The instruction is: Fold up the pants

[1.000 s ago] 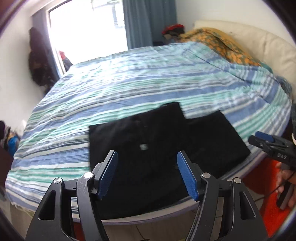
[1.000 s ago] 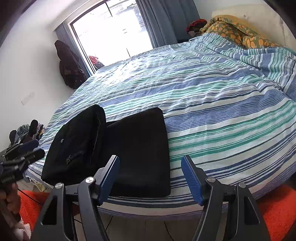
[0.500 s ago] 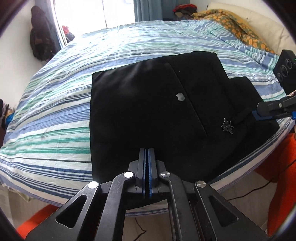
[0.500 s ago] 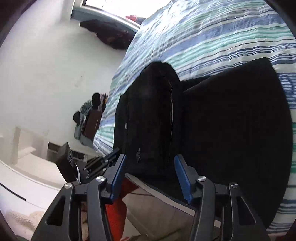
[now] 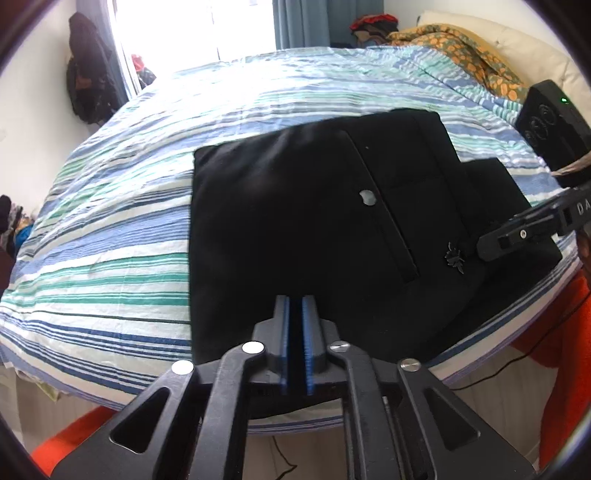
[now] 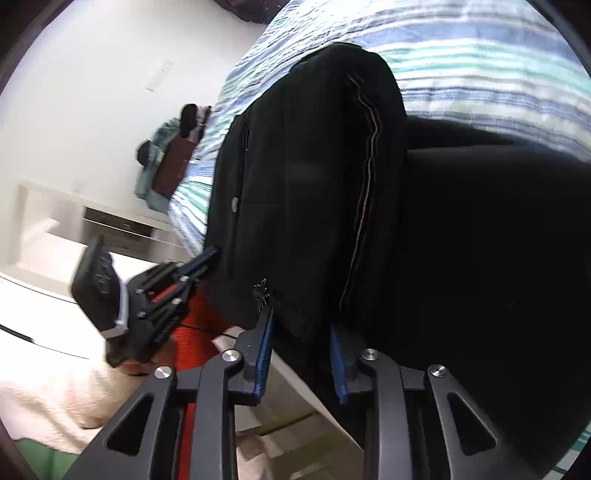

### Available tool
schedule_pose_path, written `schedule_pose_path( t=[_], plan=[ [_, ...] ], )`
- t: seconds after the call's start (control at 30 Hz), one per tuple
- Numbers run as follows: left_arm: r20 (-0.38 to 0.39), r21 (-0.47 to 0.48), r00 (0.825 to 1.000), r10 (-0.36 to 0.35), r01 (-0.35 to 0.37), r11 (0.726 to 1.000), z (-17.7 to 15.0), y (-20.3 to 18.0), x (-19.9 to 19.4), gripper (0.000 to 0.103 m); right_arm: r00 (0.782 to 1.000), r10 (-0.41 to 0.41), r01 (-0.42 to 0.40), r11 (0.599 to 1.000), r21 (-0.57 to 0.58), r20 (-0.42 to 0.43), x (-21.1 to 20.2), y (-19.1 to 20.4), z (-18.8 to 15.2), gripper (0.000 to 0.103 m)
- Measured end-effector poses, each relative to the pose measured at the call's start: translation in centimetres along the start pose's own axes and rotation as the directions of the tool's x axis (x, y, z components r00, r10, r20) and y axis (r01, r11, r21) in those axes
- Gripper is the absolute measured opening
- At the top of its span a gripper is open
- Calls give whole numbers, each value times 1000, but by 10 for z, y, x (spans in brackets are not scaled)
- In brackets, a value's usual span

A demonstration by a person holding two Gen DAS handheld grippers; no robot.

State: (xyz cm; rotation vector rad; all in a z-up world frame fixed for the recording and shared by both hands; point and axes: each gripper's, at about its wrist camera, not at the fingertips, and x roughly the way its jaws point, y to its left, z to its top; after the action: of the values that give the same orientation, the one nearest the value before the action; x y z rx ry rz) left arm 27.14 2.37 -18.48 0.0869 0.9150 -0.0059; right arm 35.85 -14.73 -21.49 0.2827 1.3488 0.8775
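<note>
Pants (image 5: 295, 221), one black folded pair, lie ahead of both grippers: left gripper (image 5: 294, 314) pinching their near edge, its jaws having just eased slightly apart; right gripper (image 6: 301, 339) closing around their hem.

We are in a home bedroom: a bed under a blue, green and white striped cotton cover (image 5: 155, 206), grey-blue window curtains (image 5: 301, 22), dark clothes hanging on the wall (image 5: 88, 88).
</note>
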Motion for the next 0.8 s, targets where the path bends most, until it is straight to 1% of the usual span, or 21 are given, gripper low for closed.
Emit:
schedule_pose_path(
  t=[0.03, 0.07, 0.1, 0.13, 0.2, 0.27, 0.33, 0.5, 0.6, 0.63, 0.67, 0.8],
  plan=[
    [10, -24, 1000, 12, -12, 1000, 1, 5, -4, 32, 999, -35, 35, 999, -11, 15, -3, 8, 0, 23],
    [26, -66, 1000, 17, -15, 998, 2, 12, -12, 39, 998, -56, 57, 998, -19, 37, -10, 15, 0, 21],
    [53, -109, 999, 11, -5, 994, 4, 19, -21, 48, 996, -56, 58, 998, -26, 69, -19, 23, -1, 20],
    [80, -143, 997, 6, 6, 990, 6, 25, -30, 53, 994, -42, 45, 999, -30, 97, -31, 27, 3, 18],
    [129, -189, 992, 10, 14, 982, 9, 35, -47, 57, 990, -25, 31, 999, -43, 142, -54, 35, 1, 17],
    [155, -205, 988, 19, 13, 979, 9, 41, -56, 57, 986, -43, 54, 997, -63, 159, -71, 40, -2, 16],
    [158, -206, 987, 15, 18, 978, 7, 42, -58, 57, 984, -71, 83, 994, -67, 164, -86, 42, -6, 16],
    [153, -161, 988, -4, 29, 986, 4, 31, -58, 57, 971, -120, 125, 992, -12, 205, -121, 27, -29, 15],
    [159, -130, 987, -15, 36, 991, 3, 22, -62, 57, 966, -141, 128, 989, 73, 218, -124, 5, -49, 16],
    [158, -123, 987, -19, 39, 992, 4, 19, -62, 57, 965, -149, 129, 986, 103, 217, -126, -8, -56, 16],
    [154, -116, 988, -23, 42, 992, 6, 18, -61, 57, 964, -159, 133, 983, 129, 212, -123, -16, -58, 16],
    [147, -91, 989, -37, 51, 995, 7, 10, -59, 57, 964, -151, 109, 975, 191, 221, -118, -39, -71, 15]
  ],
)
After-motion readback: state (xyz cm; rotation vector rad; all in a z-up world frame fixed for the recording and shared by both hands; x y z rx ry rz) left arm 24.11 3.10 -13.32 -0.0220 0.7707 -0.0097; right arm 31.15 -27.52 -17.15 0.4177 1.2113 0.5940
